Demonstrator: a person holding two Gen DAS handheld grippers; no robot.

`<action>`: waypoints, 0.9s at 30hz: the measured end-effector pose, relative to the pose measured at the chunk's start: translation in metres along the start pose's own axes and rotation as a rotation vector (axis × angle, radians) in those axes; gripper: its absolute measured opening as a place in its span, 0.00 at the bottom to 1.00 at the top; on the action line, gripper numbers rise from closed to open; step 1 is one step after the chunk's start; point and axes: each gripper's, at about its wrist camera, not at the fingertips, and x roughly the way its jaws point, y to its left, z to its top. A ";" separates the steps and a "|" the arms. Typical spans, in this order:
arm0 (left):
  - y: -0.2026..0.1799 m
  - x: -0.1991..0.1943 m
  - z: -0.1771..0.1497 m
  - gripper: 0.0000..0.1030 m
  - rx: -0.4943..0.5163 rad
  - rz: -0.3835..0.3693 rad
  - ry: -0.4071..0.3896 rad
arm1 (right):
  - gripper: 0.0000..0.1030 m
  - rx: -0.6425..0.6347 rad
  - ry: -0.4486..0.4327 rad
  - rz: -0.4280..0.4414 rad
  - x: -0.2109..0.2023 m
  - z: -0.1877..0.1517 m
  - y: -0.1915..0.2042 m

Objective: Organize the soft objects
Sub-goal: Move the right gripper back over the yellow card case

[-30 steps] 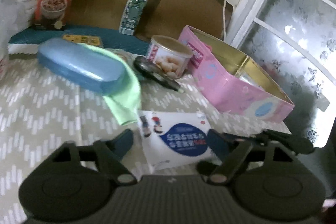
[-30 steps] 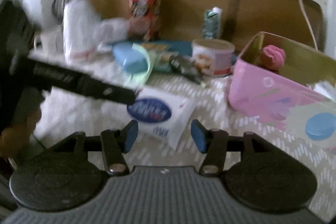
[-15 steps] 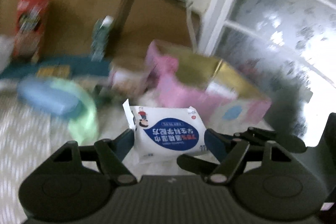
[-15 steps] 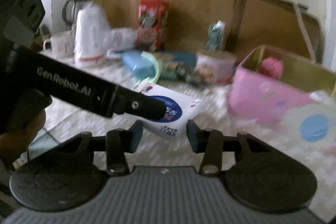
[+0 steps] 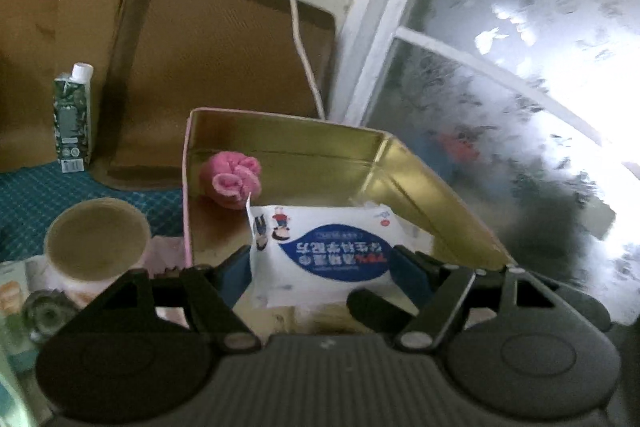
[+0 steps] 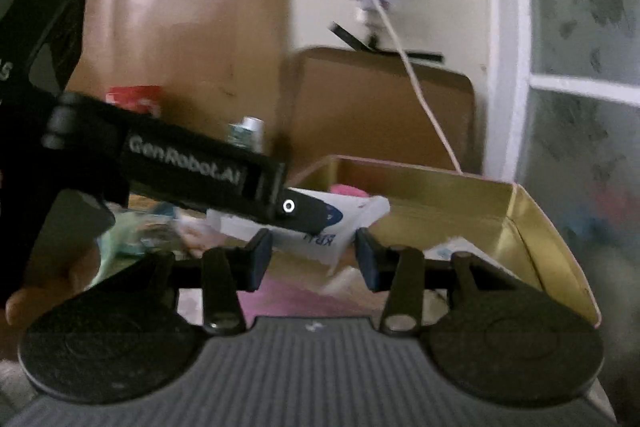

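My left gripper [image 5: 320, 265] is shut on a white tissue pack with a blue label [image 5: 320, 247] and holds it over the open pink tin box with a gold inside [image 5: 288, 143]. A rolled pink cloth [image 5: 234, 179] lies in the box's far left corner. In the right wrist view the left gripper [image 6: 300, 213] reaches in from the left with the tissue pack [image 6: 340, 223] above the box [image 6: 440, 187]. My right gripper [image 6: 312, 259] is open and empty, just in front of the pack and the box's near side.
A round food tub [image 5: 96, 243] stands left of the box. A green carton [image 5: 72, 119] and a brown tray [image 5: 224, 67] stand behind it, against the wall. A white cable [image 5: 300, 27] hangs down. A frosted window [image 5: 520, 87] is on the right.
My left gripper closed on the tissue pack, lifted it off the table and carried it right, over the pink box. The right gripper rose and moved toward the box, still open.
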 end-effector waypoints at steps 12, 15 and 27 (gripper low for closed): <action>-0.005 -0.048 -0.021 0.81 0.048 0.010 -0.136 | 0.51 0.084 -0.030 -0.226 0.025 -0.014 -0.014; 0.003 -0.079 -0.033 0.86 0.058 0.022 -0.201 | 0.51 0.121 -0.092 -0.220 0.008 -0.011 -0.004; 0.119 -0.167 -0.116 0.85 -0.126 0.348 -0.163 | 0.51 0.007 -0.183 0.046 -0.014 -0.013 0.081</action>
